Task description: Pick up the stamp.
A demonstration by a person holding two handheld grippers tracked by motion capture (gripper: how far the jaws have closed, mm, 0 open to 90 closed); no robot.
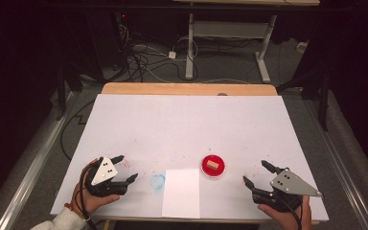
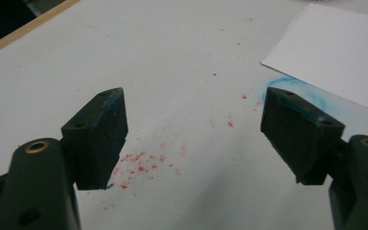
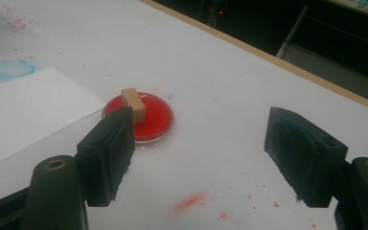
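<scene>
A small wooden block [image 1: 212, 164] [image 3: 133, 105] rests in a round red dish [image 1: 213, 166] [image 3: 151, 117] near the table's front middle. Just left of the dish lies a white paper sheet [image 1: 181, 191] [image 3: 24, 112] [image 2: 335, 48]. My right gripper [image 1: 257, 173] [image 3: 199, 155] rests at the front right, its jaws wide apart with nothing between them, aimed toward the dish. My left gripper [image 1: 126, 167] [image 2: 191, 136] sits at the front left, jaws also apart and bare, over red specks on the table cover.
A white cover [image 1: 187, 124] spreads over the wooden table. A blue ring stain [image 1: 157, 181] [image 2: 292, 88] [image 3: 9, 68] marks it left of the paper, and red smudges [image 3: 189, 201] lie near both grippers. Beyond the far edge stand desk legs and cables [image 1: 172, 52] on the floor.
</scene>
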